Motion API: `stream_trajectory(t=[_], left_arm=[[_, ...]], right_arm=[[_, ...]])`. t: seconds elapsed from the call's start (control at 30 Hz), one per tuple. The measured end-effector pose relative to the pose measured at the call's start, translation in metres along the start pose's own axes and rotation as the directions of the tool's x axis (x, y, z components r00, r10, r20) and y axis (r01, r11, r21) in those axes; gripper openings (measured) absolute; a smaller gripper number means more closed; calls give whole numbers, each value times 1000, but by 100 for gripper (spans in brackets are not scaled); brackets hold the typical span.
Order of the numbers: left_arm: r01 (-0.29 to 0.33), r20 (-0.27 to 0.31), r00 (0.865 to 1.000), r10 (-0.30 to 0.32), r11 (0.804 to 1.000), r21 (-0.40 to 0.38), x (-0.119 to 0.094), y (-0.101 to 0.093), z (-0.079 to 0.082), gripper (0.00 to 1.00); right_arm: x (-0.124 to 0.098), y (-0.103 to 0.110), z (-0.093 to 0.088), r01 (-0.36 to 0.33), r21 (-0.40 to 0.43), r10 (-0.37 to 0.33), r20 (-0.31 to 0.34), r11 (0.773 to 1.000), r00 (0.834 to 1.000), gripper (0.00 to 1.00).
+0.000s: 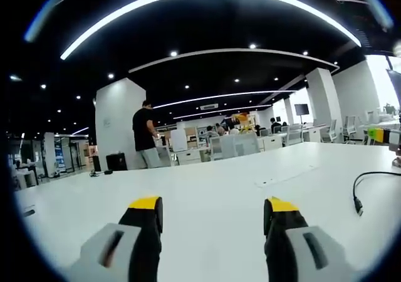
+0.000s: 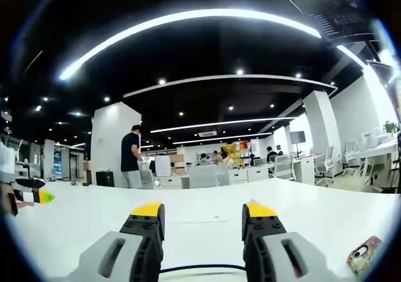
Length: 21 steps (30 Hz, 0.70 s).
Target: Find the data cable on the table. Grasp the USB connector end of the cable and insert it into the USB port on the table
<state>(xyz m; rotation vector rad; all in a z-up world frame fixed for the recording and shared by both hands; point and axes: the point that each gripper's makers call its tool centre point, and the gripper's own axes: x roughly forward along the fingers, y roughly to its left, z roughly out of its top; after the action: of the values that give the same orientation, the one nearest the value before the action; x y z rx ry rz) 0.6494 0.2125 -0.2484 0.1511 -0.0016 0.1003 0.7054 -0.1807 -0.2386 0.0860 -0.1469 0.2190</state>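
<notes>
A black data cable (image 1: 369,185) lies on the white table (image 1: 219,182) at the right of the left gripper view, its connector end (image 1: 358,207) pointing toward me. My left gripper (image 1: 213,208) stands open over bare table, well left of that cable. In the right gripper view a stretch of black cable (image 2: 200,268) runs across the table between and just below the jaws of my right gripper (image 2: 203,213), which is open with nothing in it. The other gripper's yellow-tipped jaw (image 2: 34,196) shows at the far left.
A small colourful card or packet (image 2: 363,255) lies on the table at the right. A person in a black shirt (image 1: 146,135) stands beyond the table's far edge, with desks, chairs and seated people behind. A white pillar (image 1: 119,122) rises at the left.
</notes>
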Motion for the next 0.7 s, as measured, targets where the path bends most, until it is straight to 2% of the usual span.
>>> stream_trajectory(t=[0.7], left_arm=[[5,-12,1000,-5,1000,13,-1,-1,-2,64]], right_arm=[[1,2,-4,-6,-2,6,-13,1000,1000,50]])
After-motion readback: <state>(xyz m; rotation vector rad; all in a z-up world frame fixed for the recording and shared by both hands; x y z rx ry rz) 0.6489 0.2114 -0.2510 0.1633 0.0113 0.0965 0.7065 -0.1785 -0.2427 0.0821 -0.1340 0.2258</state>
